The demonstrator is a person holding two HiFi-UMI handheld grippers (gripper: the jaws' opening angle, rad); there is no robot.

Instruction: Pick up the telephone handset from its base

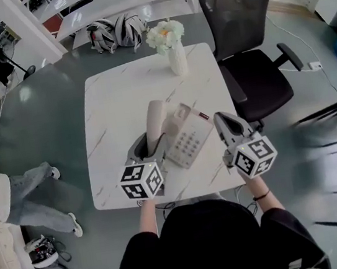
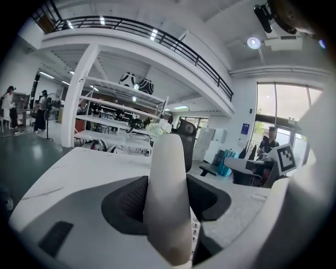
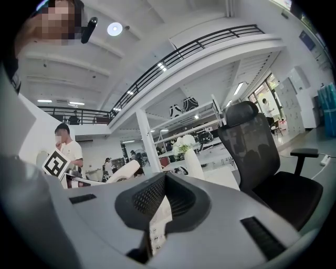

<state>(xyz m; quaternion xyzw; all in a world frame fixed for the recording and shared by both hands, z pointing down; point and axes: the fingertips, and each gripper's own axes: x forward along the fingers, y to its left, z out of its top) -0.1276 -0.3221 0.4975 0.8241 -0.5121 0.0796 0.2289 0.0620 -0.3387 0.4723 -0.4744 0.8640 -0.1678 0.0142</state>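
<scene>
Handset (image 1: 155, 119) clamped in left gripper (image 1: 150, 147), standing nearly upright, up off base (image 1: 187, 135) on marble table (image 1: 111, 89). Right gripper (image 1: 222, 121) pinched together, empty, just beside base. Farther back, vase (image 1: 177, 60) stuffed with white flowers (image 1: 165, 35).

1. The handset (image 1: 154, 121) is a plain off-white, rounded bar. It's off the cradle and tipped up nearly on end, with its lower part pinched between the jaws of the left gripper (image 1: 151, 147). It sits right at the base's left edge.
2. The base (image 1: 186, 139) is a matching off-white desk phone with a grey keypad. It lies flat and a bit skewed near the front middle of the white marble table (image 1: 113, 101).
</scene>
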